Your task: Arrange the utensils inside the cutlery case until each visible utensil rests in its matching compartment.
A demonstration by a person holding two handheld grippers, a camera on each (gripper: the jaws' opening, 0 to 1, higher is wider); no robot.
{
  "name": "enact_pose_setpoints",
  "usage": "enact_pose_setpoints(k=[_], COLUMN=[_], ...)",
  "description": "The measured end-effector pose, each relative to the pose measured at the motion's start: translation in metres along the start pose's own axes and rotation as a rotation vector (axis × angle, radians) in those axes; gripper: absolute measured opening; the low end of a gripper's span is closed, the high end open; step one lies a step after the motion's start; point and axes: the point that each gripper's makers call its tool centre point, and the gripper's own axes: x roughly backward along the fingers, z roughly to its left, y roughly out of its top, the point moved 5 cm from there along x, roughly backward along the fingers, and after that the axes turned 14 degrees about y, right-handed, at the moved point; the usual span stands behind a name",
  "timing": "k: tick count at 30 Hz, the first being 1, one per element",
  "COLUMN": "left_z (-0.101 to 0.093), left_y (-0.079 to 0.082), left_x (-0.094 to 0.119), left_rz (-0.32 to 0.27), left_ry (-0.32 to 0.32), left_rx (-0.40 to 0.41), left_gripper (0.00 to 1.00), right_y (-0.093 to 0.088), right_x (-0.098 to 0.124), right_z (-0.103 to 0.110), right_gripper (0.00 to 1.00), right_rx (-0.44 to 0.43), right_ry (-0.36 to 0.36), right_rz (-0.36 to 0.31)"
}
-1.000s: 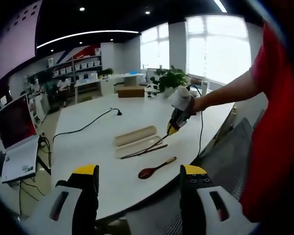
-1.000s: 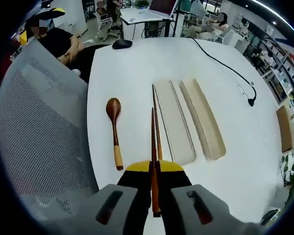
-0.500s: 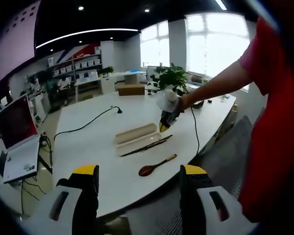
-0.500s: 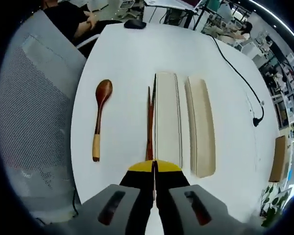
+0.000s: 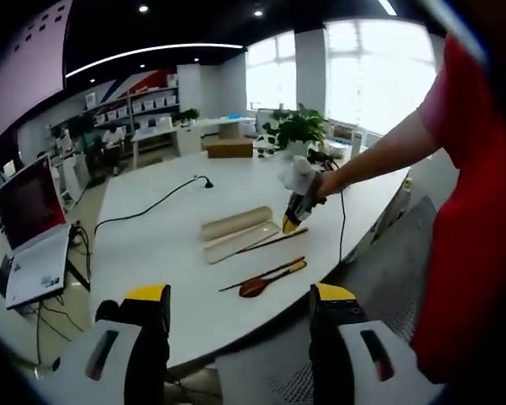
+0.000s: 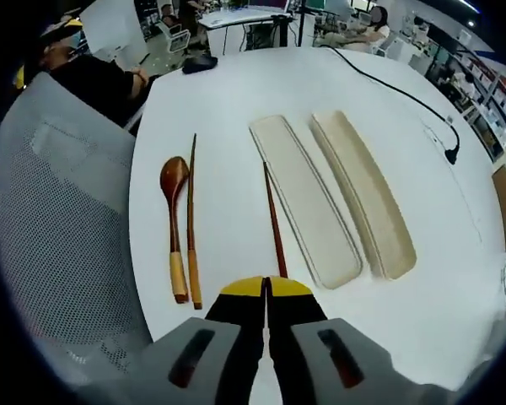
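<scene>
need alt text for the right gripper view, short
The right gripper, fingers closed on the near end of one chopstick, points along a white table. The chopstick lies beside two long, empty beige case halves. To the other side, a wooden spoon and a second chopstick lie side by side near a grey mesh chair.

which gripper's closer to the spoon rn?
Right. The right gripper hangs over the table beside the spoon, clamped on one chopstick. The left gripper is held back off the table edge, open.
</scene>
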Motion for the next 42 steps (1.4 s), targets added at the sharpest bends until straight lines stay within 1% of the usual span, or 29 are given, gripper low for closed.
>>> enact_pose_setpoints(k=[2, 3, 6, 8, 10, 12, 14, 16, 18, 22, 24, 25, 26, 29, 31, 34, 37, 38, 42], left_z=[-0.002, -0.003, -0.004, -0.004, -0.003, -0.003, -0.002, -0.002, -0.001, 0.0, 0.0, 0.0, 0.001, 0.001, 0.002, 0.005, 0.006, 0.007, 0.009], left_y=[0.002, 0.003, 0.004, 0.004, 0.003, 0.002, 0.001, 0.001, 0.0, 0.0, -0.001, -0.002, -0.002, -0.003, -0.003, -0.003, -0.003, -0.002, -0.002], left_x=[-0.003, -0.004, -0.005, -0.005, -0.005, -0.004, -0.004, -0.003, -0.003, -0.001, 0.0, 0.0, 0.0, 0.002, 0.003, 0.005, 0.006, 0.007, 0.009], left_rz=[-0.005, -0.006, -0.009, -0.009, -0.008, -0.009, -0.008, -0.009, -0.008, -0.013, -0.016, -0.016, -0.017, -0.019, -0.019, -0.024, -0.024, -0.025, -0.028], left_ry=[-0.009, -0.012, -0.02, -0.018, -0.018, -0.017, -0.015, -0.014, -0.015, -0.012, -0.01, -0.008, -0.007, -0.006, -0.005, 0.0, 0.005, 0.005, 0.01], left_rx=[-0.002, -0.003, -0.011, -0.017, -0.014, -0.011, -0.007, -0.005, -0.004, 0.0, 0.007, 0.007, 0.008, 0.007, 0.008, 0.009, 0.006, 0.004, 0.0], left_gripper=[0.68, 0.68, 0.68, 0.68, 0.68, 0.68, 0.68, 0.68, 0.68, 0.68, 0.68, 0.68, 0.68, 0.68, 0.68, 0.68, 0.68, 0.68, 0.68], right_y=[0.003, 0.006, 0.01, 0.013, 0.016, 0.018, 0.02, 0.02, 0.022, 0.029, 0.032, 0.035, 0.035, 0.036, 0.035, 0.035, 0.038, 0.04, 0.04], right_x=[-0.001, -0.003, -0.008, -0.013, -0.017, -0.023, -0.03, -0.034, -0.039, -0.042, -0.043, -0.046, -0.047, -0.054, -0.056, -0.061, -0.067, -0.069, -0.077], right_z=[0.0, 0.0, 0.005, 0.01, 0.013, 0.017, 0.021, 0.022, 0.024, 0.029, 0.03, 0.033, 0.034, 0.041, 0.041, 0.043, 0.045, 0.047, 0.048], right_gripper=[0.0, 0.0, 0.01, 0.05, 0.04, 0.06, 0.08, 0.08, 0.08, 0.08, 0.07, 0.07, 0.08, 0.08, 0.07, 0.05, 0.05, 0.05, 0.06], right_rx=[0.009, 0.009, 0.046, 0.058, 0.076, 0.08, 0.098, 0.097, 0.097, 0.103, 0.107, 0.102, 0.1, 0.113, 0.117, 0.11, 0.132, 0.129, 0.127], right_ry=[0.009, 0.024, 0.038, 0.05, 0.049, 0.059, 0.053, 0.049, 0.052, 0.054, 0.042, 0.052, 0.056, 0.063, 0.055, 0.067, 0.053, 0.065, 0.067], right_rz=[-0.007, -0.011, 0.006, 0.012, 0.027, 0.031, 0.052, 0.067, 0.098, 0.115, 0.114, 0.106, 0.107, 0.137, 0.152, 0.16, 0.178, 0.18, 0.21])
